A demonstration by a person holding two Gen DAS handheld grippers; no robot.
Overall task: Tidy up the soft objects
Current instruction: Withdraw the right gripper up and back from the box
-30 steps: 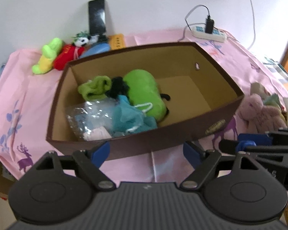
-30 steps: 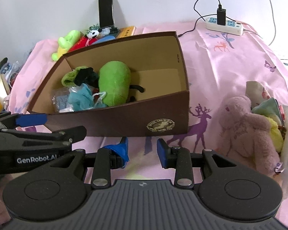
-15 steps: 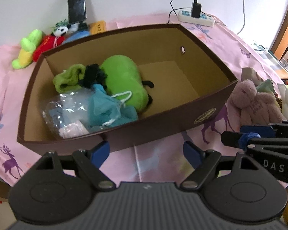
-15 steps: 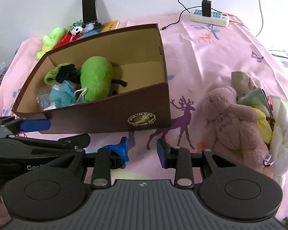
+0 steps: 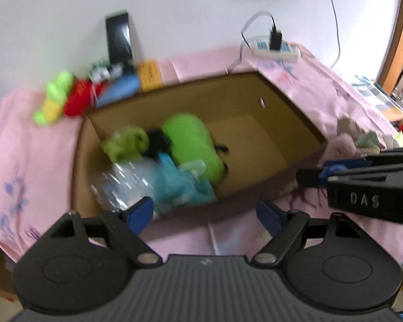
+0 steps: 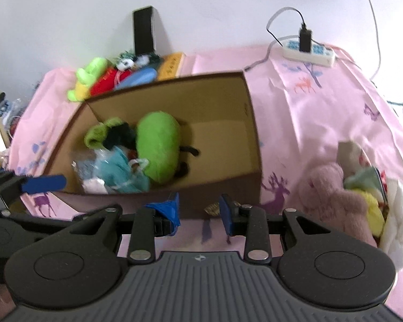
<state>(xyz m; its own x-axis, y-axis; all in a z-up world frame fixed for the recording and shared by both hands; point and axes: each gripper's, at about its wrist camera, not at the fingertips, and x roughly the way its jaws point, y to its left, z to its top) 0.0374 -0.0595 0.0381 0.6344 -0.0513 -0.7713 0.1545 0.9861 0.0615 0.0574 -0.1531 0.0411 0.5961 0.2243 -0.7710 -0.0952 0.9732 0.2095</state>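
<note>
I'm pulling both grippers back from the box (image 6: 252, 134); left gripper (image 5: 204, 212) open wide, right gripper (image 6: 198, 209) half open, both empty, pink bunny (image 6: 333, 196) probably next

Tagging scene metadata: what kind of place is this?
Likely a home room: a table under a pink deer-print cloth against a white wall, a brown cardboard box of plush toys, and a white power strip.

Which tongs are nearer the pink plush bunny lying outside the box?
Right. The right tongs hover in front of the box, the pink plush bunny just to their right. The left tongs sit further left, beyond the right ones.
</note>
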